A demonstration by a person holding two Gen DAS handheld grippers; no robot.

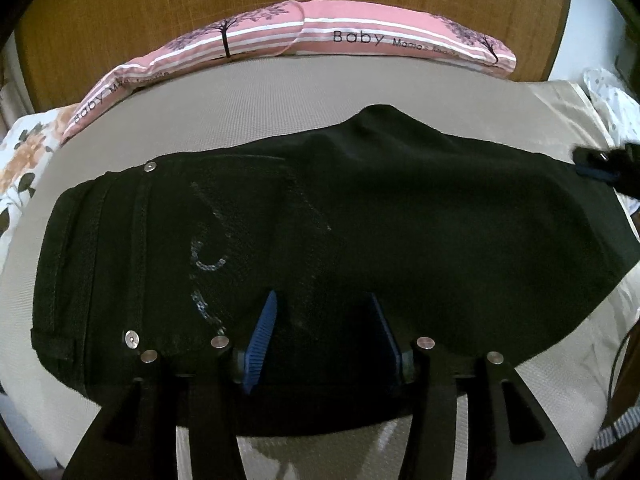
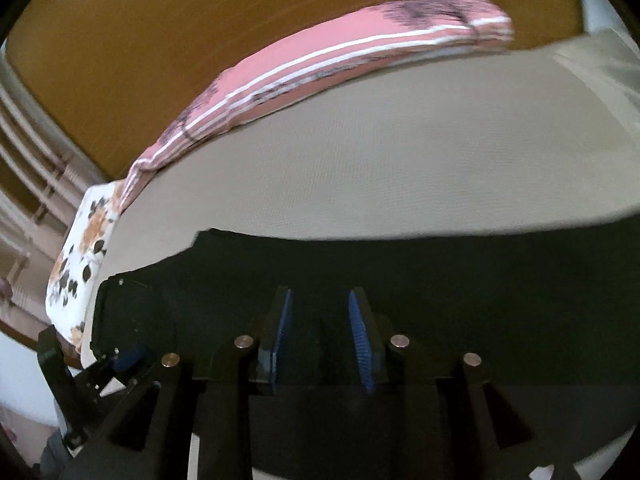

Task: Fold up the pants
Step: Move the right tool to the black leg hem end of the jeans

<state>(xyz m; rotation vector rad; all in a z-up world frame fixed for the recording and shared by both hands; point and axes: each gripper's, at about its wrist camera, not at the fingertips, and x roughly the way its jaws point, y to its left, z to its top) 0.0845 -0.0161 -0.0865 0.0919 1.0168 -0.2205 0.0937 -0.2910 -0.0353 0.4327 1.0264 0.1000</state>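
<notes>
The black pants (image 1: 360, 220) lie folded flat on the beige bed (image 1: 280, 96), waistband leftward. My left gripper (image 1: 324, 312) angles down over their near edge — jaws spread, pinching nothing. My right gripper (image 2: 322, 312) hangs likewise over dark denim — jaws parted, empty.

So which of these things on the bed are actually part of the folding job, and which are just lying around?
Part of the job:
- black pants, spread on the bed
- left gripper, fingers apart over the pants
- right gripper, fingers apart over the pants

Just lying about:
- pink striped pillow
- floral cloth
- beige bed cover
- wooden headboard
</notes>
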